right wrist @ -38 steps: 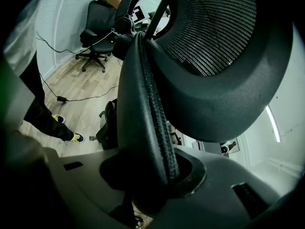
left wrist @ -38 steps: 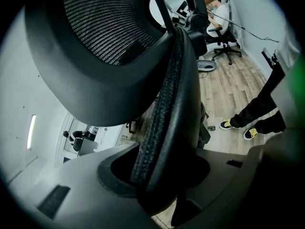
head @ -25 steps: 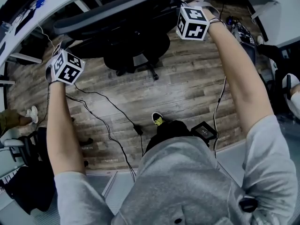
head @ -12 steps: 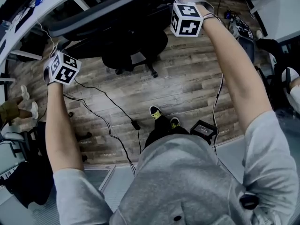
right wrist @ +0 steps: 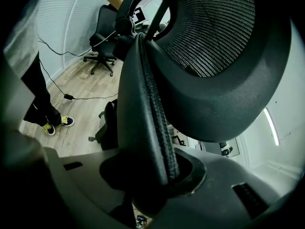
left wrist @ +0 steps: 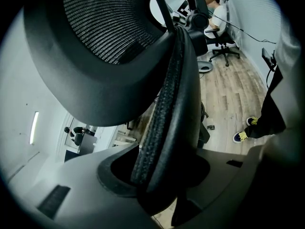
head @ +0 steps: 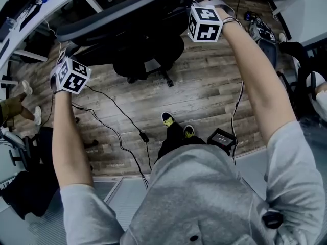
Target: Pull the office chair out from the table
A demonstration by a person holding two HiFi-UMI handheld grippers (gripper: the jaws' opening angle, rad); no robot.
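The black office chair [head: 148, 52] stands on the wood floor, its mesh backrest [head: 115, 17] at the edge of the white table [head: 23, 22]. In the head view only the marker cubes of my left gripper [head: 72, 76] and right gripper [head: 205, 23] show, one at each end of the backrest's top. My left gripper [left wrist: 162, 175] is shut on the backrest's padded rim [left wrist: 159, 123], which fills the gap between its jaws. My right gripper [right wrist: 152, 178] is shut on the rim [right wrist: 147, 118] at the other side.
Black cables [head: 115, 131] trail over the floor by my shoes [head: 168, 119], beside a black box [head: 220, 139]. Another office chair [left wrist: 220, 44] stands further off. A person's shoes [head: 23, 88] show at the left, and more furniture [head: 306, 93] crowds the right.
Both grippers and the chair back have come a little away from the table towards me. My second shoe has come into view as I step back.
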